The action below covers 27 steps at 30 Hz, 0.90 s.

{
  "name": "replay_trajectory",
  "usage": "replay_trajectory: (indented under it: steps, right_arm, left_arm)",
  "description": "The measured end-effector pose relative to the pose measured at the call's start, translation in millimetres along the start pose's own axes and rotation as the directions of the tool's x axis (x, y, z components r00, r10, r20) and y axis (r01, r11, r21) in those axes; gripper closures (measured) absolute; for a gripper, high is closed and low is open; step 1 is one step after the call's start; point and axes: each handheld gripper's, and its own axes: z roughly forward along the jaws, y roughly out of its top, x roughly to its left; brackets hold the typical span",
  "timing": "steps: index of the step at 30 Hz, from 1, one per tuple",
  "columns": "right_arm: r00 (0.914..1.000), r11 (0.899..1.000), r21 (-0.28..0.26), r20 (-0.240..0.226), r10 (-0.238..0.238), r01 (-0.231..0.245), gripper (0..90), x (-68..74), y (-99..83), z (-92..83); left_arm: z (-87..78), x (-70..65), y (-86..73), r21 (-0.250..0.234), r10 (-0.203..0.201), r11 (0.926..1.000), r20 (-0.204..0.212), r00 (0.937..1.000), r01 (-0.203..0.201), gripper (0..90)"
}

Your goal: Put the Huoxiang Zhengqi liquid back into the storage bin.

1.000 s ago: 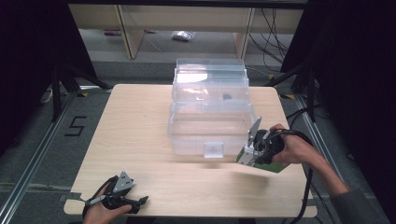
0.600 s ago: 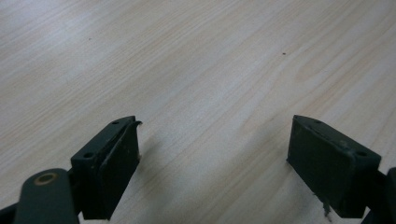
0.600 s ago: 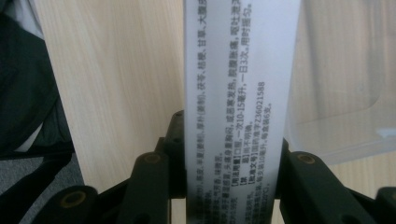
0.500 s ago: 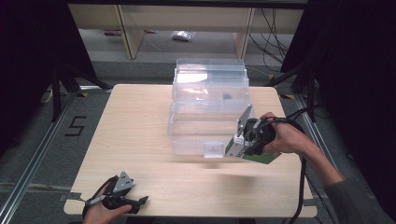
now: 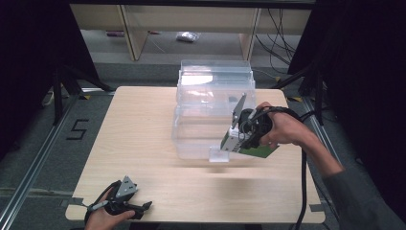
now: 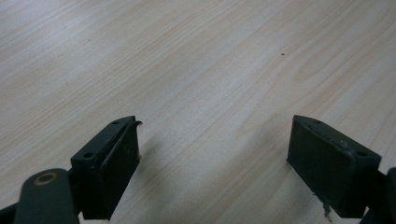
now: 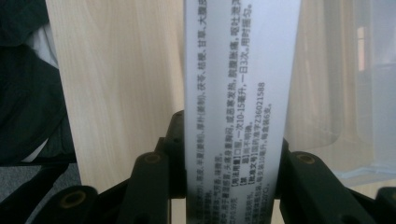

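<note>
My right gripper (image 5: 241, 140) is shut on a green and white carton (image 5: 251, 149), held in the air at the right front corner of a clear plastic bin (image 5: 213, 103). The right gripper view looks along the carton's (image 7: 240, 93) white printed face, which is clamped between the two black jaws of that gripper (image 7: 231, 156), with the bin's wall (image 7: 355, 93) at the right. My left gripper (image 5: 140, 207) rests near the table's front left corner. Its jaws stand open over bare wood in the left gripper view (image 6: 212, 154).
The wooden table (image 5: 139, 129) carries the tall clear bin at centre back. A black cable (image 5: 302, 191) trails from the right hand past the table's right edge. Shelving (image 5: 134, 28) stands behind the table. Grey floor with a "5" mark (image 5: 76, 129) lies to the left.
The right hand has lifted the carton off the table and carried it up and slightly left, closer to the bin's front corner. The left gripper has stayed put.
</note>
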Motion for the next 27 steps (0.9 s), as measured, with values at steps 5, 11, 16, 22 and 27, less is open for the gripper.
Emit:
replay_trajectory:
  steps: [5,11,16,22,27]
  right_arm:
    - [0.9994,0.999,-0.008,0.009,-0.034,0.034,65.1,-11.7,12.9,-0.9]
    - [0.9983,0.998,0.003,-0.002,-0.058,0.058,65.0,-24.0,25.4,2.4]
    - [0.9974,0.997,0.008,-0.005,-0.072,0.072,65.1,-39.6,32.7,10.6]
    - [0.997,0.997,0.013,-0.019,-0.075,0.075,65.0,-50.7,34.8,16.4]
    - [0.9962,0.996,0.017,-0.025,-0.084,0.084,65.0,-64.2,34.1,27.3]
  left_arm:
    - [0.1,-0.5,-0.1,0.002,-0.007,1.0,0.003,1.0,0.007,16.1]
    - [0.9,-1.1,-0.3,-0.009,-0.018,0.9998,-0.007,0.9998,0.018,16.1]
    - [-0.3,-0.5,-0.2,0.001,-0.003,1.0,0.0,1.0,0.003,16.1]
    - [1.7,-2.3,-0.5,-0.018,-0.027,0.9995,-0.001,0.9996,0.027,16.1]
    - [-0.2,-0.6,-0.7,0.003,-0.007,1.0,0.002,1.0,0.007,16.1]
